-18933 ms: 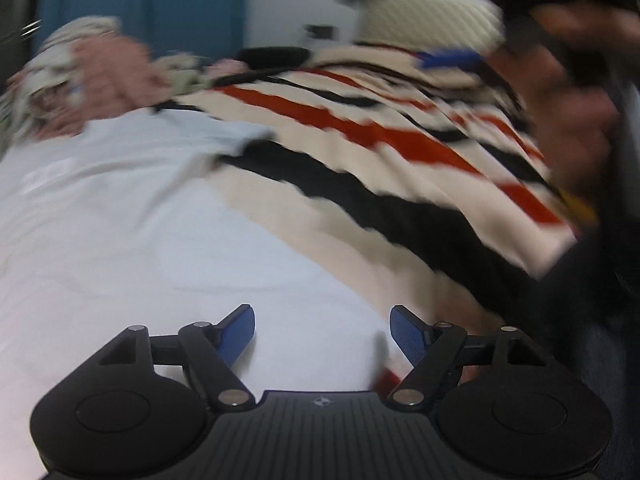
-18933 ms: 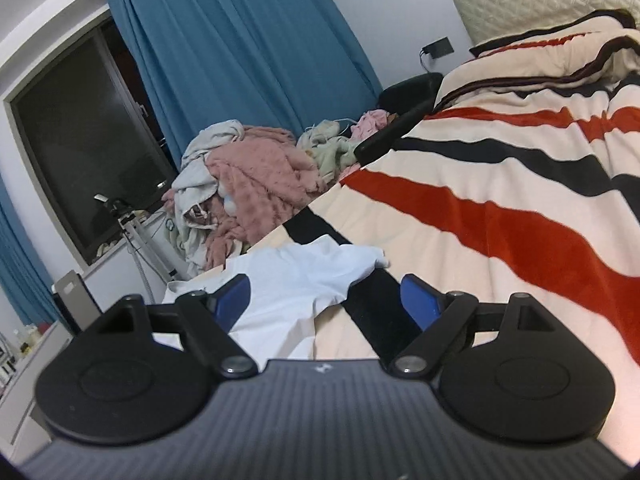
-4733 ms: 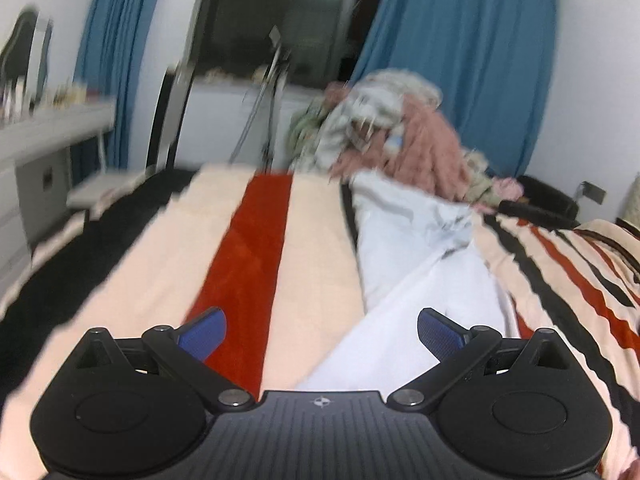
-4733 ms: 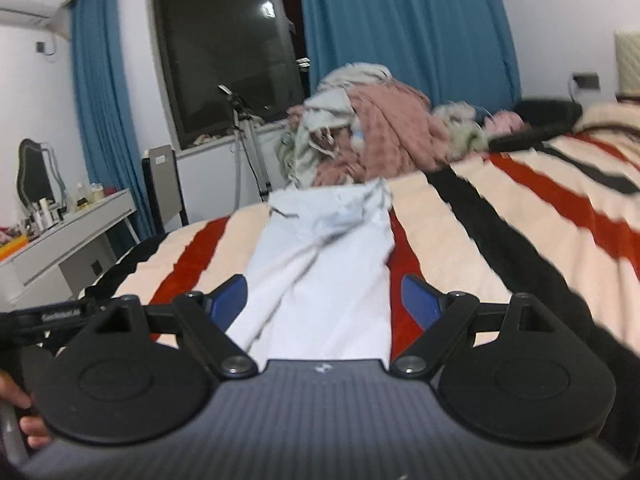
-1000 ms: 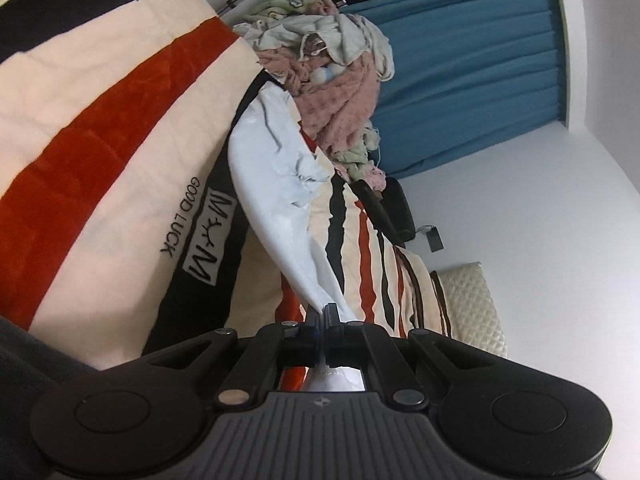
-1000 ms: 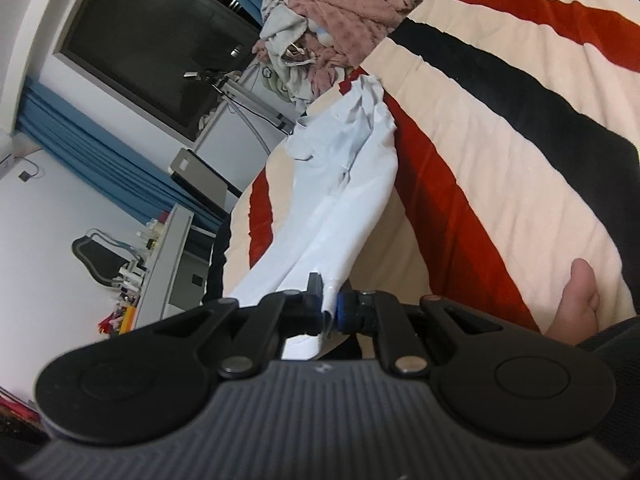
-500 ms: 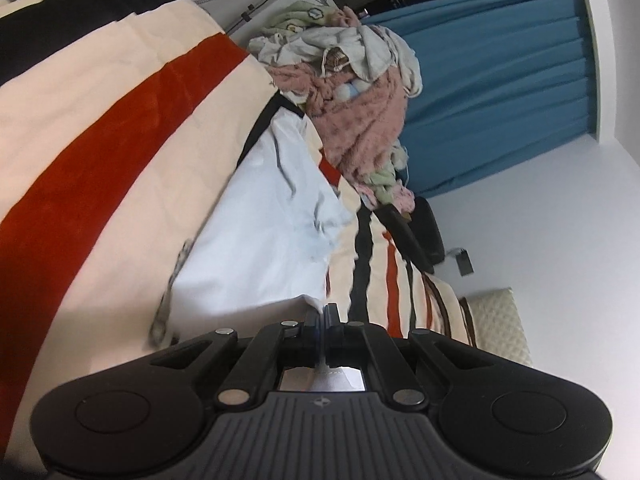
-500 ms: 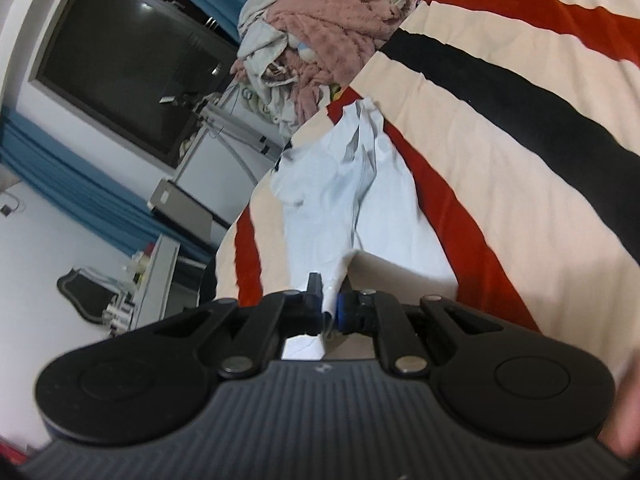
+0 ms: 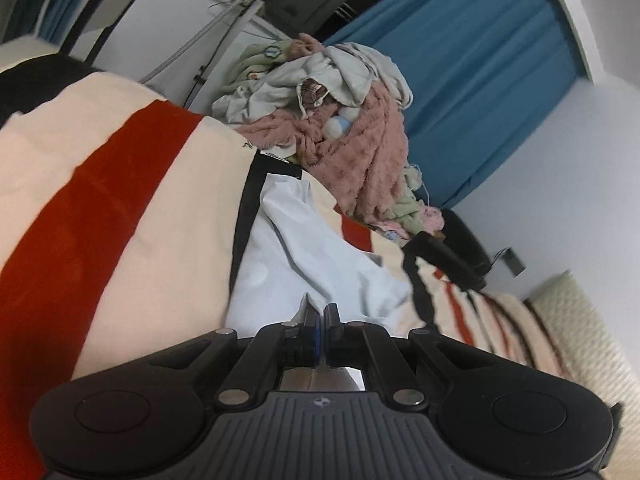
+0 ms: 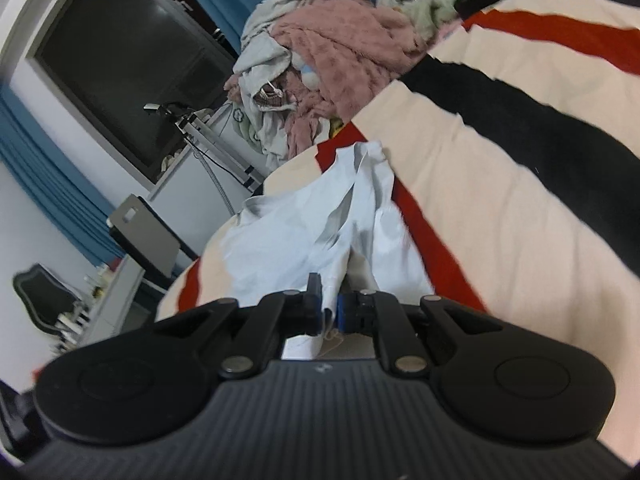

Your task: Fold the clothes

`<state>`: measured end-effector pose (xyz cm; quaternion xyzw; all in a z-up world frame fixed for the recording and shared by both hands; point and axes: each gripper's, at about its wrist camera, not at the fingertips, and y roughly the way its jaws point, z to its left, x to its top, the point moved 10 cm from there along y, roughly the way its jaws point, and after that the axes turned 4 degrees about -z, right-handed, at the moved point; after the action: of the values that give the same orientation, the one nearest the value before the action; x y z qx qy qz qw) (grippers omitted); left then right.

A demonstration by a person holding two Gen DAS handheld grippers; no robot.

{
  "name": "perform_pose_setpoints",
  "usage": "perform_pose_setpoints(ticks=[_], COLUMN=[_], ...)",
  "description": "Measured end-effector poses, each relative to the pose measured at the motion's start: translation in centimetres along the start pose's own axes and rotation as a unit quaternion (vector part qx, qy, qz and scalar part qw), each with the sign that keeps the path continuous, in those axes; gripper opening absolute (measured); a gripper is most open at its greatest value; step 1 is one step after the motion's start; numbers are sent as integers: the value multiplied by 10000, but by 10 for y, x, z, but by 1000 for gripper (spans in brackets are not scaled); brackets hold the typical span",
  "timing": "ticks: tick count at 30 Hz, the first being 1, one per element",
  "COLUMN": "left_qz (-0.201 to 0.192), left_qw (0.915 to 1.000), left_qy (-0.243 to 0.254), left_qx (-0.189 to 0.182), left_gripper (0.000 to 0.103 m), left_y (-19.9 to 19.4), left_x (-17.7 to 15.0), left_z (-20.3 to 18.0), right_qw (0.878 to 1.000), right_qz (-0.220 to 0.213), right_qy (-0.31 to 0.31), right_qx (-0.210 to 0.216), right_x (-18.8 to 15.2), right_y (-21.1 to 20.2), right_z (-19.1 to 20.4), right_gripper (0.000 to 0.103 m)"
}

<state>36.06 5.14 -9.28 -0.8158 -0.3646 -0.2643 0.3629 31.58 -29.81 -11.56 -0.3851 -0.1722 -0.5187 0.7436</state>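
Pinching the near edge of the pale blue garment (image 9: 320, 256) in both my left tool (image 9: 320, 322) and right tool (image 10: 329, 302), I hold two points so it folds evenly over the striped bed (image 9: 132, 216).

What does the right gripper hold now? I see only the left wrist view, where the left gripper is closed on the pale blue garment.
Observer: The right gripper is shut on an edge of the same pale blue garment.
Operator: Is anything standing beside the bed on that side?
Observer: Yes, a white desk with small items on it, by a dark window.
Operator: Is a chair there?
Observer: Yes, a grey chair back between the desk and the striped blanket.
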Motion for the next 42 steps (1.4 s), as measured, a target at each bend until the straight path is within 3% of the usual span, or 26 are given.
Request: perform_pose_setpoints(ticks=[7,14,15,16,17,18,19,21,23,28,34,42], left_qz=[101,234,218,200,167,115,55,-76,-221,-502,-628,-616], left_qw=[9965,9870,9862,9851,9839,9837,9839,9831,9799,9695,9603,9614], left_qy=[714,1420,1470,1527,1588,1609,1615,1682,1859,2316,2654,2610], left_qx=[413,710,730,763,807,800,769,722,692,618,580,611], left_gripper=[2,7,10,21,38,46,56,65,82,92,93,92], left_y=[74,83,80,77,71,64,56,40,23,-19,-65,-107], left_x=[-18,-30,-29,-27,-25,-23,-21,-17,-15,-20,-38,-62], left_z=[26,27,25,23,20,17,12,1,-12,-43,-66,-66], right_qw=[9952,9880,9877,9874,9871,9873,9874,9863,9841,9765,9707,9664], right_qz=[-176,22,-1,-24,-53,-128,-203,-313,-391,-593,-804,-930], right_qy=[-919,-1430,-1454,-1477,-1498,-1500,-1502,-1572,-1694,-2056,-2255,-2393], right_qx=[-293,-578,-575,-571,-562,-510,-457,-396,-368,-242,-200,-145], right_x=[-5,-17,-16,-15,-14,-12,-10,-9,-9,-14,-22,-34], right_y=[53,63,59,56,52,45,39,24,10,-32,-74,-103], right_z=[-16,-15,-13,-11,-9,-5,-1,7,15,38,55,64], right_gripper=[10,16,24,33,55,74,79,77,78,77,77,77])
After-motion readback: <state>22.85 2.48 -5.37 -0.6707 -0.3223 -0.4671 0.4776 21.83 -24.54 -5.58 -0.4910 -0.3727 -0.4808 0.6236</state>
